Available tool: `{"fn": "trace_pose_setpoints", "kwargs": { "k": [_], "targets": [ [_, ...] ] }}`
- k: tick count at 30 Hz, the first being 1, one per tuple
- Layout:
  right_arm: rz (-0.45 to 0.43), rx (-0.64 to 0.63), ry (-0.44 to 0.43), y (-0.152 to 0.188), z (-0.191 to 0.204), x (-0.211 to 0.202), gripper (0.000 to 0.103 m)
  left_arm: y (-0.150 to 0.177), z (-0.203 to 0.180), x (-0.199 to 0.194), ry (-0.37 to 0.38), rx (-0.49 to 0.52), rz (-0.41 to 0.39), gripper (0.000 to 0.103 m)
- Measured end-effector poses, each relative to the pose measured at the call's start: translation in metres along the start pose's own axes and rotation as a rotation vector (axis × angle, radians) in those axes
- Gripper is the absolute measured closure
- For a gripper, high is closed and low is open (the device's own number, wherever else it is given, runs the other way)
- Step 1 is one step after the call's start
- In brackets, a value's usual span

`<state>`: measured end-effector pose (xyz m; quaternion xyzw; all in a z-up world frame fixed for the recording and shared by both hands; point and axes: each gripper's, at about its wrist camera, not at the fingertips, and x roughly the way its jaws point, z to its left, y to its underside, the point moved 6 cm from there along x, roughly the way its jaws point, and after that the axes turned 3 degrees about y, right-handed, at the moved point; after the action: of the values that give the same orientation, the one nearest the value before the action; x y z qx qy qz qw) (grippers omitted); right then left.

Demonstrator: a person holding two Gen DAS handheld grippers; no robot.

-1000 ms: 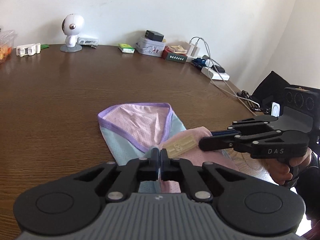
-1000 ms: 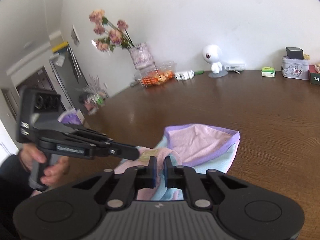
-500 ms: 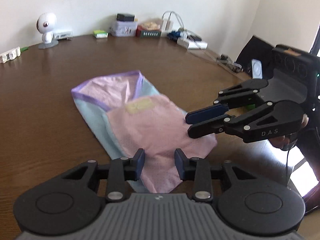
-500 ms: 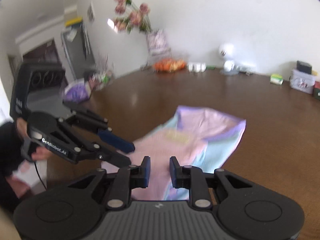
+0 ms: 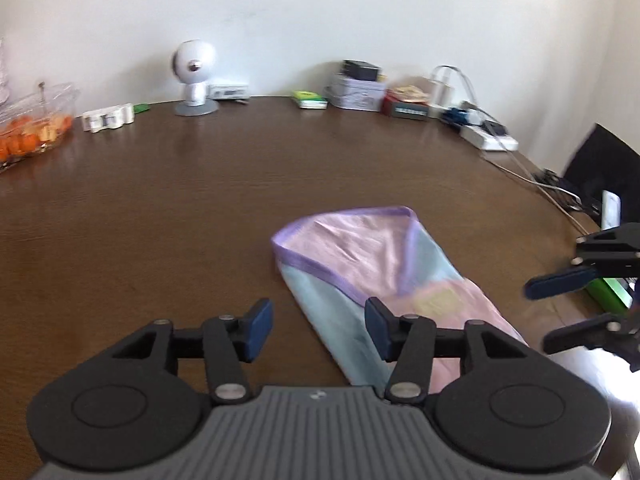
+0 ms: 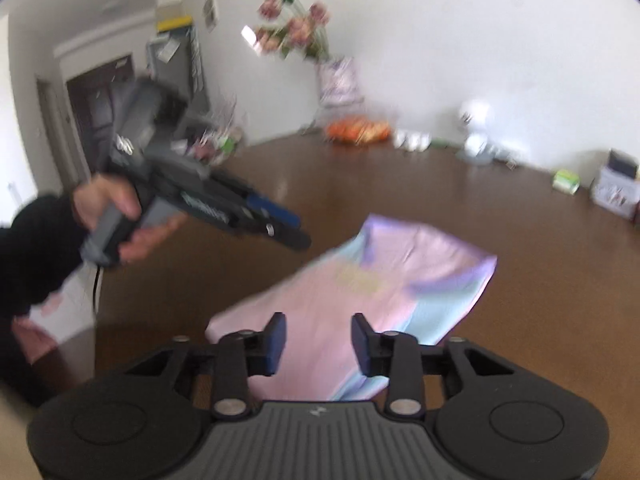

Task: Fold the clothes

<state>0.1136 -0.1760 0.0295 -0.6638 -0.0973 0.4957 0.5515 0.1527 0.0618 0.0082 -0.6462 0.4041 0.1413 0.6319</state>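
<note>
A small pink and light-blue garment with purple trim [image 5: 360,264] lies folded flat on the brown table [image 5: 160,208]; it also shows in the right wrist view [image 6: 360,292]. My left gripper [image 5: 318,330] is open and empty, above the table just left of the garment's near end. My right gripper [image 6: 318,344] is open and empty, above the garment's near end. The right gripper also shows at the right edge of the left wrist view [image 5: 568,312]. The left gripper appears blurred in the right wrist view [image 6: 288,228].
Along the far table edge stand a white round camera [image 5: 194,76], a basket of oranges [image 5: 32,132], small boxes and a tin [image 5: 356,90], and a power strip with cables [image 5: 488,140]. A flower vase [image 6: 336,80] stands at the far left.
Both grippers let go of the garment, opened wide and pulled back. The garment now lies flat, folded over itself. The left gripper has shifted left of it.
</note>
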Motion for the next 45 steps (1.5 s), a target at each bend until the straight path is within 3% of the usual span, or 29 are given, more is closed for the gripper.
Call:
{"fn": "trace_pose_setpoints", "kwargs": {
  "k": [3, 5, 7, 9, 10, 11, 12, 15, 19, 24, 29, 33, 34, 36, 39, 42, 45],
  "targets": [
    [0.098, 0.074, 0.173, -0.025, -0.052, 0.042, 0.054, -0.014, 0.008, 0.026, -0.017, -0.024, 0.034, 0.040],
    [0.149, 0.157, 0.217, -0.033, -0.081, 0.071, 0.068, -0.024, 0.013, 0.044, -0.029, -0.039, 0.056, 0.042],
    [0.192, 0.212, 0.239, -0.037, -0.101, 0.095, 0.072, -0.033, 0.018, 0.062, -0.040, -0.055, 0.079, 0.047],
    [0.235, 0.201, 0.267, -0.035, -0.107, 0.112, 0.074, -0.041, 0.022, 0.077, -0.053, -0.063, 0.097, 0.075],
    [0.250, 0.200, 0.288, -0.033, -0.109, 0.117, 0.076, -0.041, 0.020, 0.078, -0.065, -0.045, 0.096, 0.083],
    [0.263, 0.205, 0.300, -0.029, -0.111, 0.119, 0.088, -0.040, 0.020, 0.078, -0.071, -0.040, 0.100, 0.095],
    [0.262, 0.213, 0.314, -0.026, -0.112, 0.120, 0.101, -0.040, 0.021, 0.077, -0.072, -0.046, 0.103, 0.097],
    [0.250, 0.232, 0.308, -0.022, -0.112, 0.113, 0.102, -0.040, 0.025, 0.068, -0.083, -0.057, 0.077, 0.101],
    [0.145, 0.221, 0.260, -0.030, -0.095, 0.074, 0.102, -0.038, 0.014, 0.030, -0.043, -0.030, -0.004, 0.101],
    [0.055, 0.147, 0.207, -0.020, -0.047, 0.005, 0.102, -0.007, -0.031, -0.033, -0.063, 0.115, -0.111, 0.101],
    [0.112, 0.104, 0.140, 0.029, 0.004, -0.020, 0.100, 0.051, -0.059, -0.048, -0.084, 0.171, -0.071, 0.100],
    [0.158, 0.036, 0.123, 0.058, 0.027, -0.032, 0.092, 0.084, -0.059, -0.056, -0.003, 0.104, -0.012, 0.085],
    [0.134, 0.040, 0.118, 0.055, 0.029, -0.036, 0.091, 0.082, -0.055, -0.062, 0.017, 0.061, -0.025, 0.080],
    [0.058, 0.069, 0.097, 0.042, 0.029, -0.045, 0.078, 0.069, -0.048, -0.073, 0.036, -0.006, -0.081, 0.060],
    [-0.011, 0.121, 0.132, 0.019, 0.023, -0.026, 0.076, 0.046, -0.055, -0.064, 0.013, -0.034, -0.133, 0.056],
    [0.065, 0.162, 0.137, 0.021, 0.020, 0.016, 0.076, 0.047, -0.067, -0.037, -0.022, 0.003, -0.071, 0.056],
    [0.133, 0.137, 0.146, 0.040, 0.027, 0.028, 0.074, 0.065, -0.066, -0.026, -0.089, 0.039, -0.006, 0.056]
  ]
}}
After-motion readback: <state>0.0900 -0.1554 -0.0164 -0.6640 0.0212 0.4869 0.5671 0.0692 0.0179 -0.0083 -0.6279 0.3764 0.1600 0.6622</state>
